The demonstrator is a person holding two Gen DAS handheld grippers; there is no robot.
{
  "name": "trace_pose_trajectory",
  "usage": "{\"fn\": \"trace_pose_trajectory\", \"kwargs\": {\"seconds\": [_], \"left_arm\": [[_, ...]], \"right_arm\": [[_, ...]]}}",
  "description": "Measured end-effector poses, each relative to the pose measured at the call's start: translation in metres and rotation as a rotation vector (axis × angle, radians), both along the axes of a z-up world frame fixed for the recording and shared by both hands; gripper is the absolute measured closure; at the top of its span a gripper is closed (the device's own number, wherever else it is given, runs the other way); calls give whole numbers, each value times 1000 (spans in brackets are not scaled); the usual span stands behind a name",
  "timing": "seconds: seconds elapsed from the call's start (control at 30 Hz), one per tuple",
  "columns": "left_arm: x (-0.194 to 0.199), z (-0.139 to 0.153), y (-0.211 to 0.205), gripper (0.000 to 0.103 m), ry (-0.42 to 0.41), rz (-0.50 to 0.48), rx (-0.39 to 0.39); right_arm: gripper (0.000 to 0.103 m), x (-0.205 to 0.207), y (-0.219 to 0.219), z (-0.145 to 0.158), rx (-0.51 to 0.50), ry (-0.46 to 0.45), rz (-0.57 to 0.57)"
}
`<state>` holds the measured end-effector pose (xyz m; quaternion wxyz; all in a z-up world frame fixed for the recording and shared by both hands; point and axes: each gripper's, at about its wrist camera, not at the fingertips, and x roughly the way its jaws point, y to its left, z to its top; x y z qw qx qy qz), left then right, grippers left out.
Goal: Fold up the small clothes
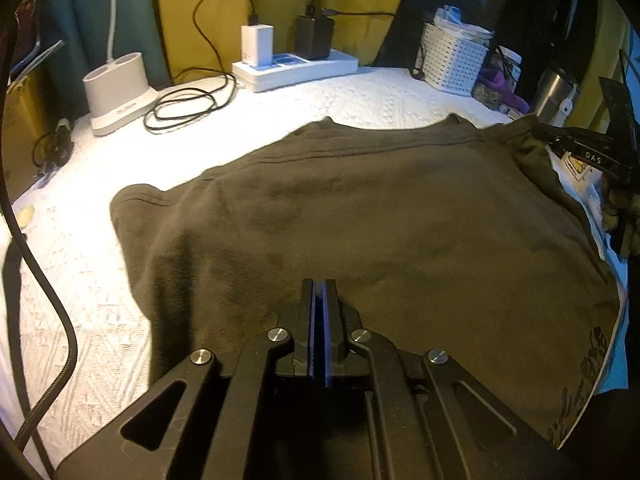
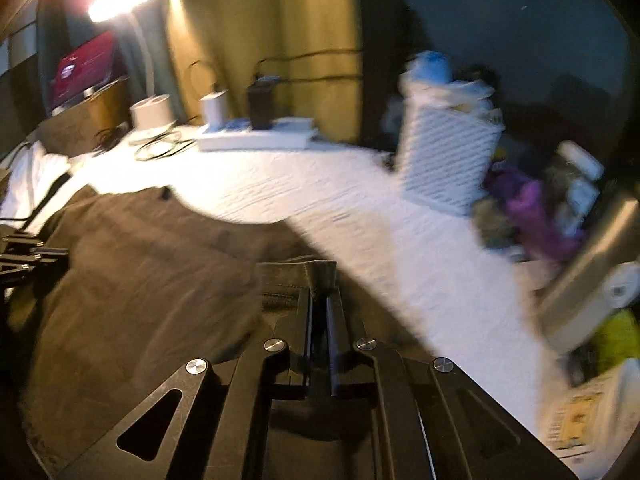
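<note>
A dark olive-brown garment (image 1: 360, 220) lies spread on a white quilted cover (image 1: 100, 280). My left gripper (image 1: 319, 282) sits low over the garment's near edge with its blue pads pressed together. No cloth shows between them. In the blurred right wrist view my right gripper (image 2: 322, 294) is shut on a hemmed corner of the garment (image 2: 320, 274), which sticks up past the fingertips. The right gripper (image 1: 580, 148) also shows at the garment's far right edge in the left wrist view. The left gripper (image 2: 36, 258) appears at the left edge of the right wrist view.
At the back stand a white power strip (image 1: 296, 70) with chargers, a white lamp base (image 1: 118, 92) and a coiled black cable (image 1: 188, 106). A white perforated basket (image 1: 454, 58), a steel tumbler (image 1: 554, 94) and purple clutter (image 2: 532, 216) crowd the right.
</note>
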<state>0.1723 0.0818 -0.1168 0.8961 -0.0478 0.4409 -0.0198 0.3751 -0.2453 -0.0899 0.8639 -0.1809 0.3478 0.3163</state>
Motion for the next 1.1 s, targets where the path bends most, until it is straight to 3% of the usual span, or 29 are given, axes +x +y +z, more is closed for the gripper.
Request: {"fn": "trace_pose_trajectory", "kwargs": {"seconds": [0.07, 0.13, 0.3, 0.6, 0.67, 0.7, 0.83, 1.1], "left_arm": [[0, 2, 2, 101, -4, 10, 3], [0, 3, 3, 100, -4, 14, 9], [-1, 6, 8, 100, 6, 23, 41], [-20, 14, 30, 94, -3, 73, 83], [-25, 15, 34, 71, -10, 88, 80], [-27, 16, 35, 68, -17, 90, 69], [-38, 17, 33, 68, -23, 78, 61], [-75, 9, 41, 68, -12, 84, 60]], "right_arm": [[97, 10, -11, 2, -33, -35, -52], [97, 24, -19, -6, -126, -76, -105], [97, 53, -26, -45, -227, -51, -148], [97, 47, -36, -38, -187, -71, -206], [97, 39, -42, -29, -178, -77, -219], [97, 34, -46, -25, -166, -75, -221], [97, 14, -62, -20, -114, 12, -175], [96, -37, -89, -19, -88, 50, -220]]}}
